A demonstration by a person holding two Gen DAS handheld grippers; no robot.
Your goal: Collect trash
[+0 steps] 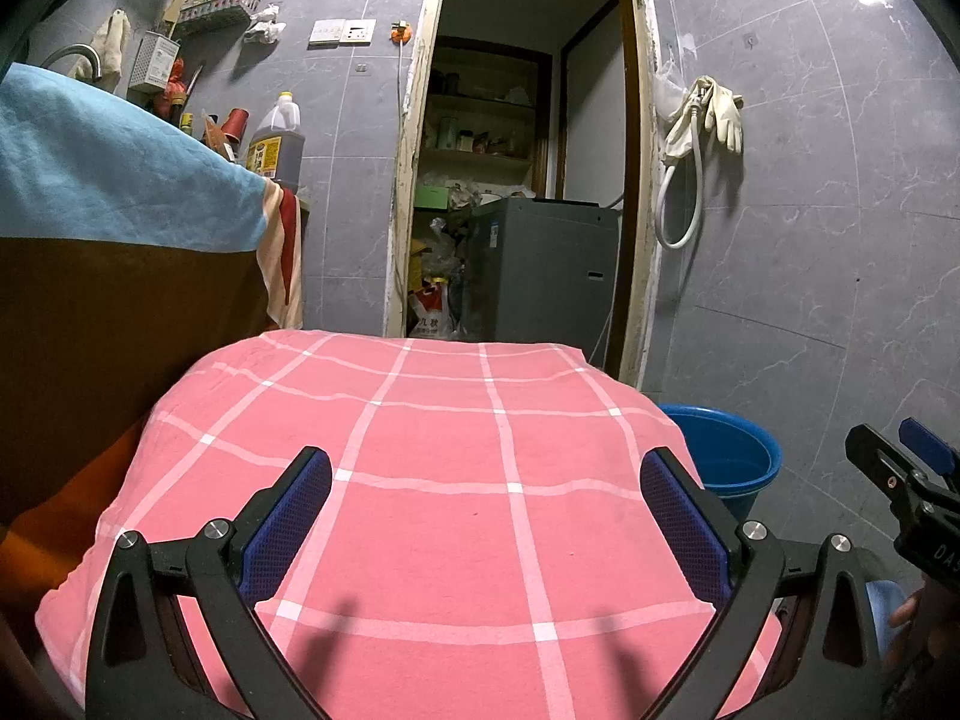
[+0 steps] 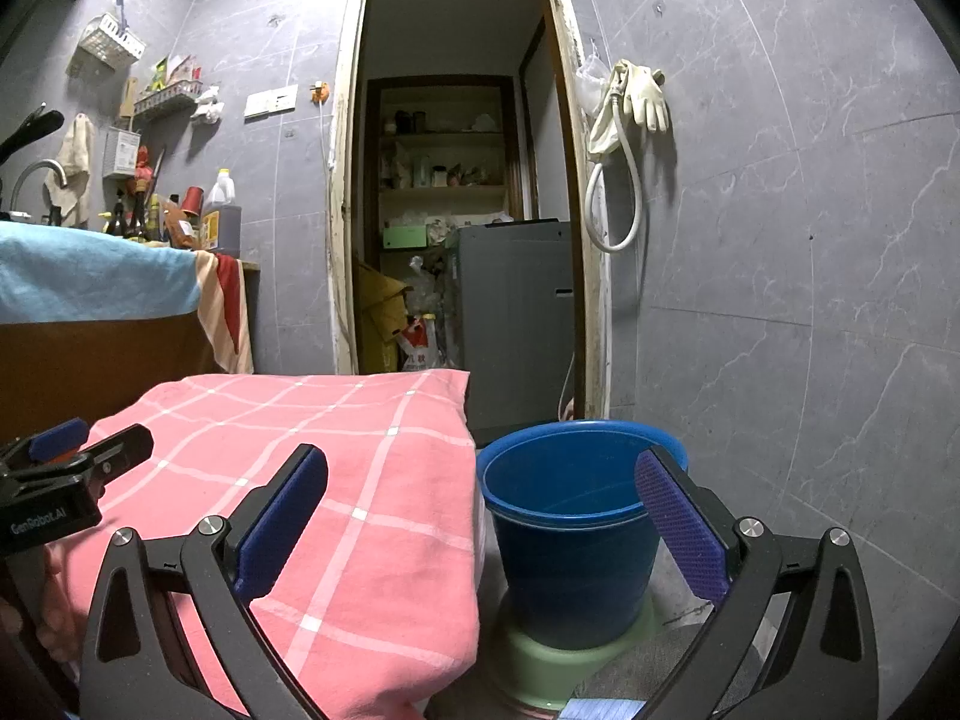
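A pink checked cloth (image 1: pixel 420 480) covers a table filling the lower centre of the left wrist view; no trash shows on it. At lower right, a blue bucket (image 2: pixel 570 516) stands on a pale green stool (image 2: pixel 540 660), empty inside. The left gripper (image 1: pixel 486 516) and right gripper (image 2: pixel 480 522) both hold nothing, jaws spread wide. Probably best to search for trash first, keeping the bucket within reach.
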